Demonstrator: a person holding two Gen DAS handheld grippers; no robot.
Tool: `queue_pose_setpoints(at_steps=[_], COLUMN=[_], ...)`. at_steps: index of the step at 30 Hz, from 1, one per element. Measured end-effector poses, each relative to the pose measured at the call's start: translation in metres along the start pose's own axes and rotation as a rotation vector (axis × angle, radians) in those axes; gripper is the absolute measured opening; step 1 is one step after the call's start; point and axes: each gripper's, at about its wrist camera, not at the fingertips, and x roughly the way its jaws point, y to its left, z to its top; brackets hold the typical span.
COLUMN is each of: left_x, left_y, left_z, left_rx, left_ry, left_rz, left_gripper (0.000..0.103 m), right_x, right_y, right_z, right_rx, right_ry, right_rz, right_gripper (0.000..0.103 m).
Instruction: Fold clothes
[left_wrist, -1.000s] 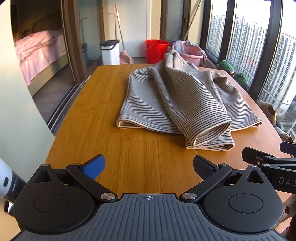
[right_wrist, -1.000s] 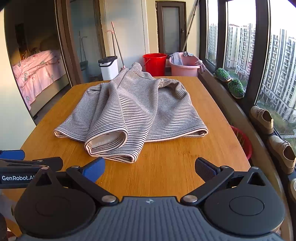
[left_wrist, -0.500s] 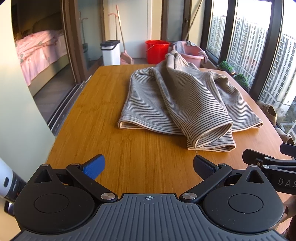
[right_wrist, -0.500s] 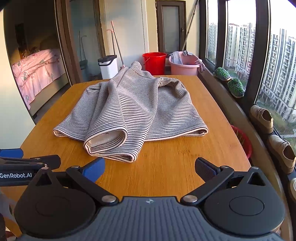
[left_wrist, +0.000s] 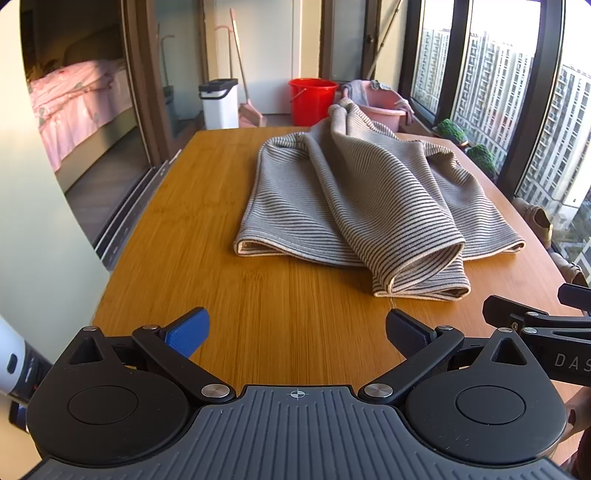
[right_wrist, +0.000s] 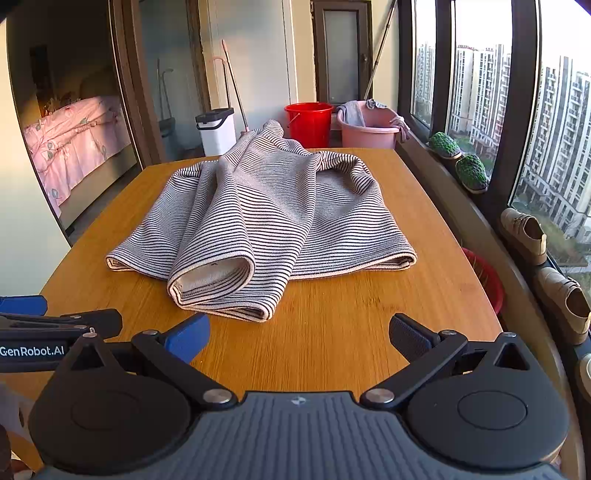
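Left wrist view, left gripper (left_wrist: 297, 330): we see it at the bottom of the frame, jaws spread wide, nothing between them.
Left wrist view, striped garment (left_wrist: 365, 206): it lies rumpled on the wooden table (left_wrist: 192, 229) in the centre and right of the frame, above the gripper and apart from it; its nearest rolled fold sits toward the right fingertip.
Left wrist view, right gripper: we see only part of its frame at the right edge.
Right wrist view, right gripper (right_wrist: 299, 338): at the bottom of the frame, jaws wide apart, holding nothing.
Right wrist view, striped garment (right_wrist: 266, 221): mid-frame, its rolled fold above the blue left finger (right_wrist: 186, 338), not touching.
Right wrist view, left gripper: we see a part at the left edge; its jaws are out of view here.
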Motion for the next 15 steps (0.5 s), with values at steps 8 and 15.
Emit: queue_pose_setpoints(at_steps=[8, 15], left_x=[0.000, 0.010], left_y=[0.000, 0.002], left_z=[-0.001, 0.005], left_rx=[0.002, 0.030], left_ry=[0.003, -0.018], left_rz=[-0.001, -0.081], left_gripper=[0.103, 0.103], right_x=[0.000, 0.005], right_y=[0.000, -0.003], right_z=[-0.001, 0.002], right_rx=[-0.001, -0.006], right_ry=[0.004, 0.000], right_rz=[0.001, 0.007], right_gripper=[0.103, 0.103])
